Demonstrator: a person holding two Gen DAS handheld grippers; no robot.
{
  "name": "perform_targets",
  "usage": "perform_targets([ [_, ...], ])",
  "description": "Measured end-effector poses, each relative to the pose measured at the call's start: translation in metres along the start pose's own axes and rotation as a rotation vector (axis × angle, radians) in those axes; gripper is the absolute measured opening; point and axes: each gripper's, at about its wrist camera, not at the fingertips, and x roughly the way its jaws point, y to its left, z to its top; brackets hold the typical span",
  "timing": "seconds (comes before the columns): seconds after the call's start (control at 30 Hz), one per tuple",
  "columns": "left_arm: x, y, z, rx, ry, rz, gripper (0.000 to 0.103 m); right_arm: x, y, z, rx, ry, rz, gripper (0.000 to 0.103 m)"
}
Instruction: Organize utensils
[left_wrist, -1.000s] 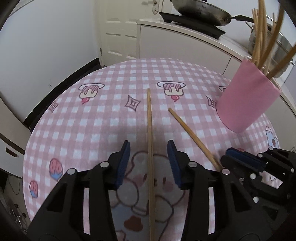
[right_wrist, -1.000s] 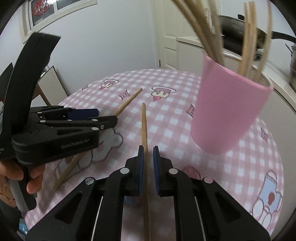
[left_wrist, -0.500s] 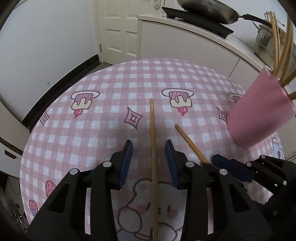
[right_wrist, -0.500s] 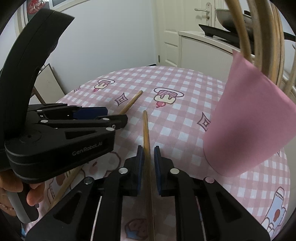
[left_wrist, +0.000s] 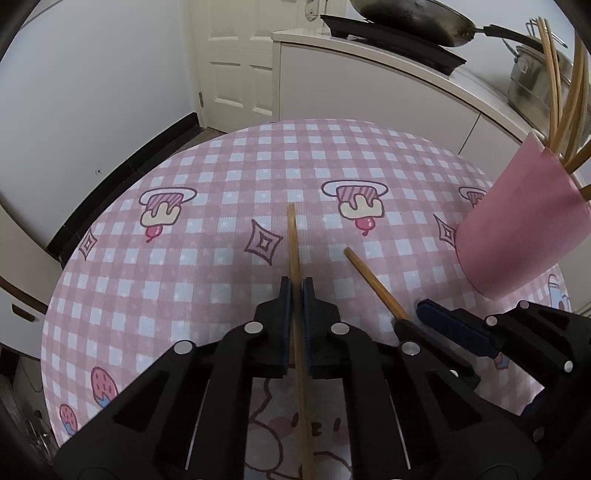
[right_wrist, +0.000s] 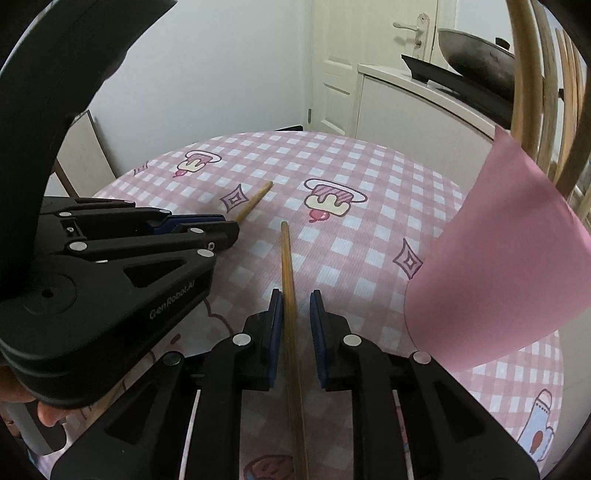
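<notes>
Chopsticks fill both of your grippers, one thin wooden stick in each. The only writing you can read is "GenRobot.AI", in grey letters on the black side of your left gripper (left_wrist: 295, 291), seen from the right wrist camera.

Your left gripper's jaws have just been closing. Now the blue pads pinch the left wooden chopstick (left_wrist: 293, 240) tight. The stick runs straight down the middle between them, and its far end pokes out well past the tips, over the round table with the pink checked cloth (left_wrist: 184, 295).

Your right gripper (right_wrist: 296, 295) has just squeezed in a little too, and it grips the right wooden chopstick (right_wrist: 286, 258). That stick sits against the left pad, with a thin gap showing by the right pad at the front.

The two sticks point apart, not touching. The tall pink paper cup (right_wrist: 498, 258) stands near, to the right, with more wooden chopsticks (right_wrist: 524, 74) standing in it.
</notes>
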Motion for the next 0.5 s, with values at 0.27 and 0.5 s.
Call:
perform_targets([
  [0.27, -0.032, 0.012, -0.008, -0.029, -0.036, -0.036, 0.006, -0.015, -0.003, -0.003, 0.028, -0.019, 0.055, 0.005],
  [0.5, -0.085, 0.012, -0.014, -0.008, -0.122, -0.070, 0.006, -0.058, 0.004, -0.003, 0.033, -0.097, 0.135, 0.005],
])
